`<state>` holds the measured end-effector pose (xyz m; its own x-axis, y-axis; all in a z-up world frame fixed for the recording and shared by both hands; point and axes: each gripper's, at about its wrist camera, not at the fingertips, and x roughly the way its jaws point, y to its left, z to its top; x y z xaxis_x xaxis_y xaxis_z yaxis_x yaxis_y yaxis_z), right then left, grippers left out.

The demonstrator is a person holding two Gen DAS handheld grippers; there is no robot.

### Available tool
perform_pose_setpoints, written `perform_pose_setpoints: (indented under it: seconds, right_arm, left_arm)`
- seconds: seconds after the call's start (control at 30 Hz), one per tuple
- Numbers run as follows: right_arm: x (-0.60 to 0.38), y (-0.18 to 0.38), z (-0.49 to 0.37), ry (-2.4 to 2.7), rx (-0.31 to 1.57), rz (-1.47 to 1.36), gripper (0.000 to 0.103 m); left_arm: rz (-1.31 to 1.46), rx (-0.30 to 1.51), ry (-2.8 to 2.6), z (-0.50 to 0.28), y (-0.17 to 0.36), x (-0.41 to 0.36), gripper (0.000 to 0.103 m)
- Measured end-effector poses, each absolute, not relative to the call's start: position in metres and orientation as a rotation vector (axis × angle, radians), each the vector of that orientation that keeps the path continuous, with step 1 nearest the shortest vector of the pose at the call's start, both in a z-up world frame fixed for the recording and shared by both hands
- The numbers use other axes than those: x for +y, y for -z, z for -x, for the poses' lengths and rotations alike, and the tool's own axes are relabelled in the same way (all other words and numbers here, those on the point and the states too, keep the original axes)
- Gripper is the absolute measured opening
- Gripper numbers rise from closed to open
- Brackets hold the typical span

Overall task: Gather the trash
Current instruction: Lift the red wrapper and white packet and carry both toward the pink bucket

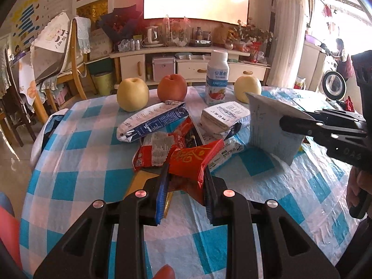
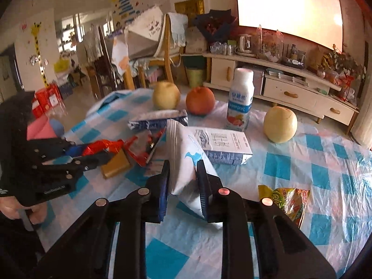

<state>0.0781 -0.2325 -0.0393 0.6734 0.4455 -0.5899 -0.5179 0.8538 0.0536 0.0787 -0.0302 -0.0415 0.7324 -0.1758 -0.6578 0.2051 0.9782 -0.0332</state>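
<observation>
Counter [image 1: 76,162], round, was covered with a blue-and-white checked plastic cloth. Trash lay heaped near its middle.

Left hand-held gripper [image 1: 186,174] was closed on a crumpled red foil wrapper with gold scrollwork [image 1: 193,160], pads pressing both sides; the wrapper sat at the near edge of the heap, over a flat tan card [image 2: 116,162] on the cloth.

Right hand-held gripper [image 2: 183,169] was clamped on a white paper-like pouch with a blue printed mark [image 2: 186,153], the pouch raised off the cloth and standing upright between the jaws, just right of the heap in the left wrist view.

Behind the heap: a flattened blue-and-white milk carton [image 1: 151,121] lying on its side, and a second white-and-blue carton with black print [image 1: 223,116], also lying flat. A red-and-silver snack wrapper [image 1: 151,151] lay between them, touching the held red wrapper.

Along the far edge stood a white yoghurt-drink bottle with a fruit label [image 1: 216,79], upright, between a red apple [image 1: 172,88] and a pale yellow pear [image 1: 246,88]. Another yellow pear [image 1: 132,93] sat left of the apple.

A yellow-green printed snack packet [image 2: 288,200] lay alone on the cloth, near the right gripper and well apart from the heap.
</observation>
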Motion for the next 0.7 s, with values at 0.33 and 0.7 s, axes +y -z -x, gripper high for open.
perform_pose_setpoints:
  seconds: [0.33, 0.7]
  right_arm:
    - [-0.232, 0.026, -0.069, -0.552, 0.579, 0.099, 0.019]
    - [-0.22, 0.014, -0.06, -0.563, 0.554, 0.118, 0.018]
  left_arm:
    - [-0.028, 0.708, 0.191, -0.078, 0.034, -0.021, 0.029]
    - [-0.008, 0.691, 0.178, -0.073, 0.024, -0.008, 0.029]
